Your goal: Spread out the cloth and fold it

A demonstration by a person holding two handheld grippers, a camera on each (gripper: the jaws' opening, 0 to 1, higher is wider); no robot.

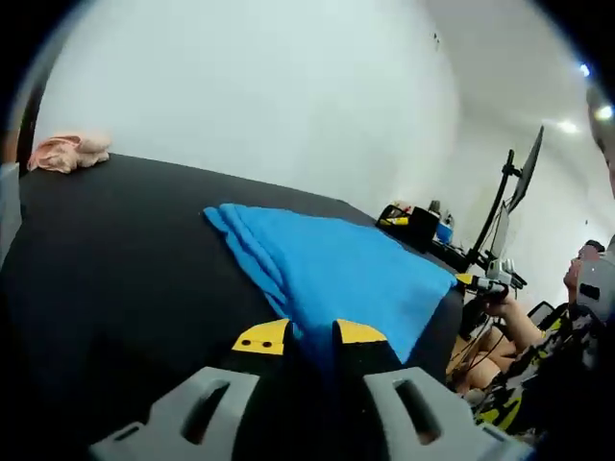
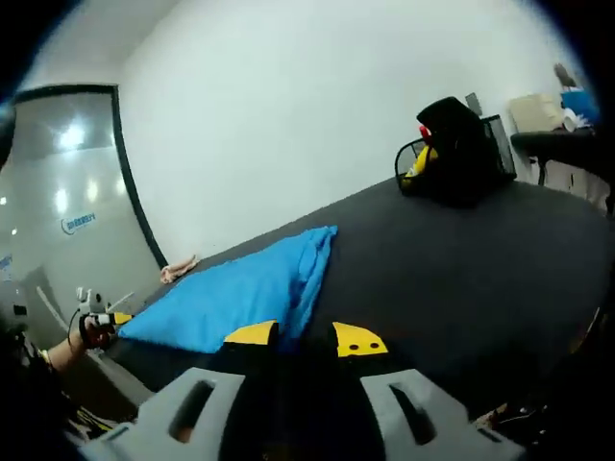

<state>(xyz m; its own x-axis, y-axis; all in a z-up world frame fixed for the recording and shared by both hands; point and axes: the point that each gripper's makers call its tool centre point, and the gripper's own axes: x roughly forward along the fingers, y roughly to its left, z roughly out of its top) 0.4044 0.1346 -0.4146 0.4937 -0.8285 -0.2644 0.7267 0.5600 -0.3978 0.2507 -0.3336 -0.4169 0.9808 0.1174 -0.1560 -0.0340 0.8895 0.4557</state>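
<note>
A bright blue cloth (image 1: 332,264) lies on a wide black table top (image 1: 125,250), spread flat over most of its area and bunched into soft folds along one long edge. In the left gripper view the left gripper (image 1: 309,338), grey with yellow-tipped black jaws, sits at the near edge of the cloth; its jaws stand close together with blue fabric running down between them, so it appears to be pinching that edge, though the contact itself is hard to make out. In the right gripper view the right gripper (image 2: 306,338), of the same build, is low over the table at the cloth's (image 2: 235,293) near end; the gap between its jaws is narrow and dark, and whether fabric is caught there cannot be told. A crumpled pink cloth (image 1: 69,152) rests at the far edge of the table. In the right gripper view a black bag-like object with yellow and red parts (image 2: 454,154) stands on the table, well apart from the blue cloth. A person's hand holding another device (image 2: 94,325) shows beyond the table's edge.
</note>
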